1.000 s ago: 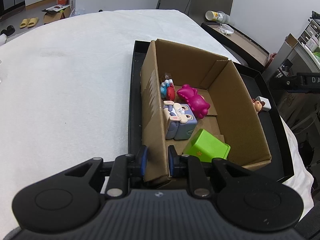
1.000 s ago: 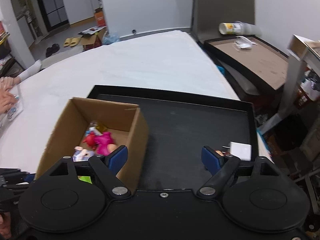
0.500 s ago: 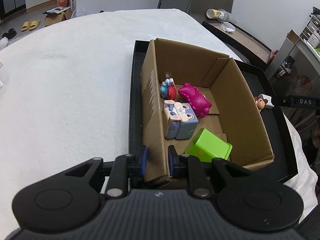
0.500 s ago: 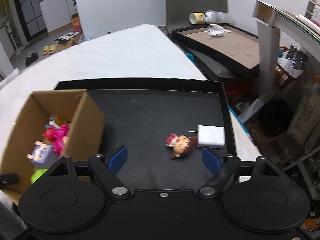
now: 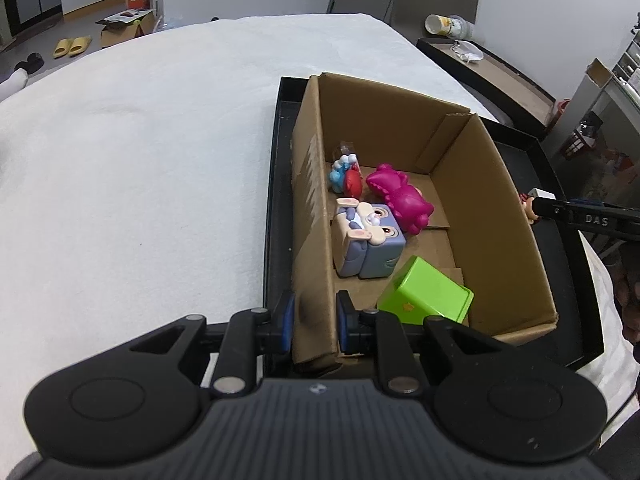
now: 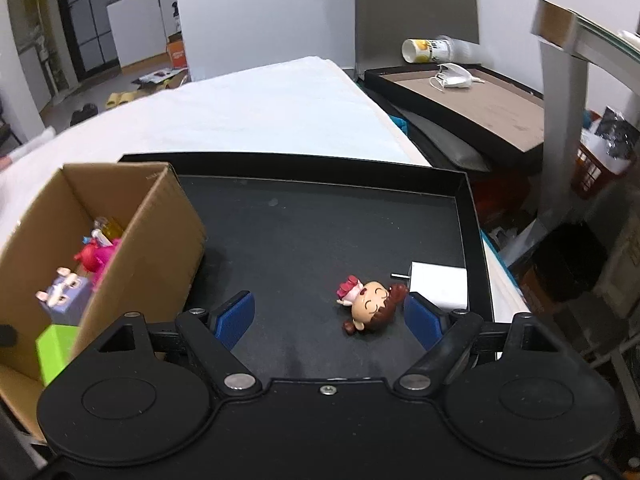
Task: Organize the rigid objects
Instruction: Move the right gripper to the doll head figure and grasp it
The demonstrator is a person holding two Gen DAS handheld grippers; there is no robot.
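Black tray [image 6: 320, 216]: right claw [image 6: 330, 316] wide, unclosed around doll [image 6: 370, 308].

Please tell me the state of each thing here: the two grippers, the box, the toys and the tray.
Left hand-held gripper: shut on the box wall.
Right hand-held gripper: open, empty.
Box: open, upright on the tray.
Doll: lying on the tray.
Charger: lying flat beside the doll.
Green cube: tilted inside the box.

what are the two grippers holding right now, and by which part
The left gripper clamps the cardboard box by its near side wall. The right gripper holds nothing, its jaws open around the doll figure.
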